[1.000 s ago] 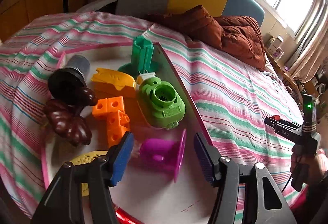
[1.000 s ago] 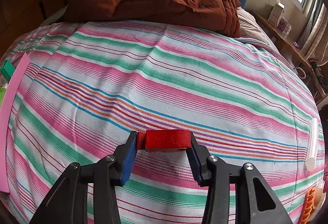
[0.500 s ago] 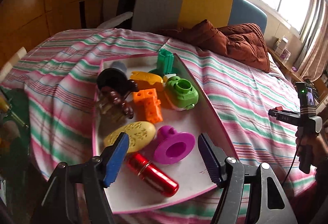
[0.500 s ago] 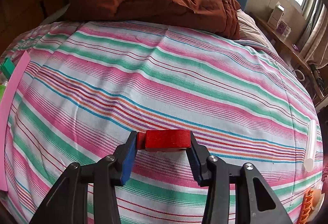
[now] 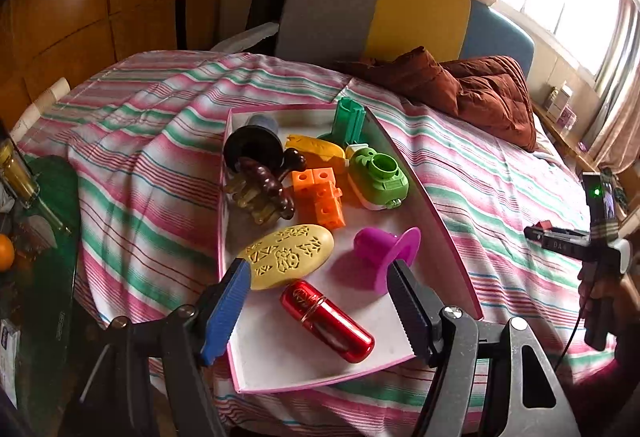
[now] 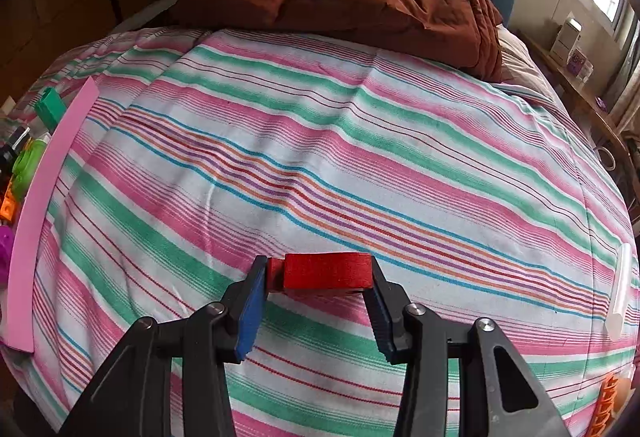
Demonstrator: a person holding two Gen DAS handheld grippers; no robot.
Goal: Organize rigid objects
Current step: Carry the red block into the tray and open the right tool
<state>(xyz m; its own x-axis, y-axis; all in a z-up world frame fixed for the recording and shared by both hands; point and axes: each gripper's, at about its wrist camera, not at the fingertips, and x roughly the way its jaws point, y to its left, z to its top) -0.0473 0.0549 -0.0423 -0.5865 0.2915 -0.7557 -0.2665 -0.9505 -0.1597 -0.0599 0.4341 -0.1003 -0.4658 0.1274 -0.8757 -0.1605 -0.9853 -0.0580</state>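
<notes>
Left wrist view: above pink-rimmed tray (image 5: 436, 205), angled down, near.
Right wrist view: right of tray (image 6: 36, 205), low over striped bedspread (image 6: 360, 141).
Shared: tray edge, bedspread.

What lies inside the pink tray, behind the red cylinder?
Behind the red cylinder in the pink tray: a yellow oval, purple funnel, orange blocks, green toy. The tray floor beneath them is hidden.

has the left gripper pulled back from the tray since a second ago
Yes. The left gripper has backed away from the pink tray: its near edge now shows, its jaws have just been opening, and nothing is between them.
</notes>
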